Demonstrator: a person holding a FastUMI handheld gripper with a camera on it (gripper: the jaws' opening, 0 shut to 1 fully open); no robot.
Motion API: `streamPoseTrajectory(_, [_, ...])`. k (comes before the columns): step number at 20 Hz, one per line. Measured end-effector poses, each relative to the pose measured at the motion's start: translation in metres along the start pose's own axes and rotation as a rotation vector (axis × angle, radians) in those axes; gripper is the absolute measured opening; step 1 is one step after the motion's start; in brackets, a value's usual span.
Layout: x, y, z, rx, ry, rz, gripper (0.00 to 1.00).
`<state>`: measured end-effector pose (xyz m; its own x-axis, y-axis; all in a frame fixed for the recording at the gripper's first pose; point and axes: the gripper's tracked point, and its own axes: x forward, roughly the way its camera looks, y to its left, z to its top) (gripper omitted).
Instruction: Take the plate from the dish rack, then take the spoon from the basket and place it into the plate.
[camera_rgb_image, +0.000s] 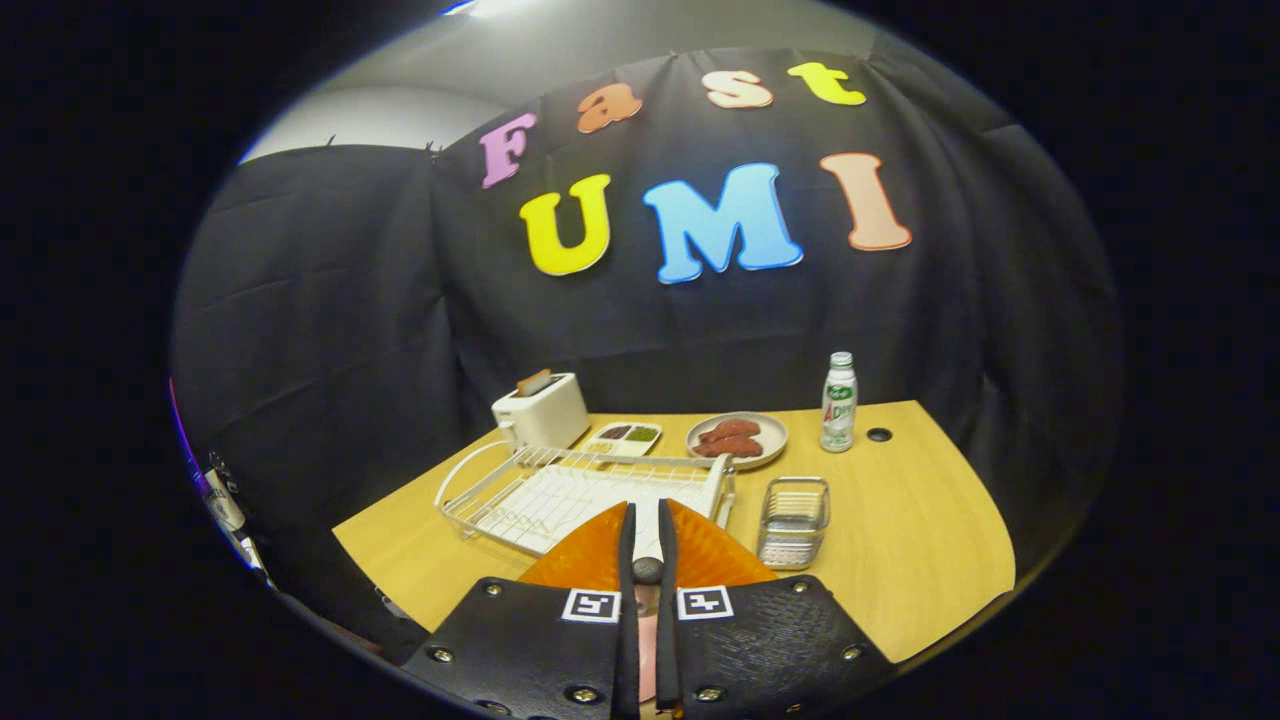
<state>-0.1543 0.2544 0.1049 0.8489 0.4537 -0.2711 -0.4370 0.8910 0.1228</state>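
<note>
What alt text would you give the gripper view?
The gripper is closed on what looks like a white spoon over an orange plate on a wooden table. Beyond stand a white dish rack, a small basket, a toaster and a bottle.

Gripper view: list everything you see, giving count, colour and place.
White wire dish rack: one, white, beyond claw.
Ridged orange plate: one, orange, below fingers.
Slim white spoon: one, white, between fingers.
Clear ribbed basket: one, clear, right of rack.
Boxy white toaster: one, white, behind rack.
Small divided tray: one, pale, beside toaster.
Round sausage plate: one, pinkish, behind basket.
Small white bottle: one, white, beside sausages.
Wooden table: one, tan.
Claw: one, shut on spoon.
</note>
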Motion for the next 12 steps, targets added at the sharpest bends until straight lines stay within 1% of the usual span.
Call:
streamPoseTrajectory(3, [0.02,0.026,-0.026,-0.032,0.052,0.06,0.06])
streamPoseTrajectory(7, [0.04,0.053,-0.048,-0.054,0.081,0.131,0.06])
streamPoseTrajectory(9, [0.042,0.054,-0.069,-0.074,0.138,0.132,0.06])
streamPoseTrajectory(10, [0.036,0.054,-0.071,-0.081,0.14,0.137,0.07])
streamPoseTrajectory(11, [0.039,0.052,-0.072,-0.094,0.136,0.13,0.12])
streamPoseTrajectory(12, [0.037,0.049,-0.069,-0.105,0.129,0.124,0.15])
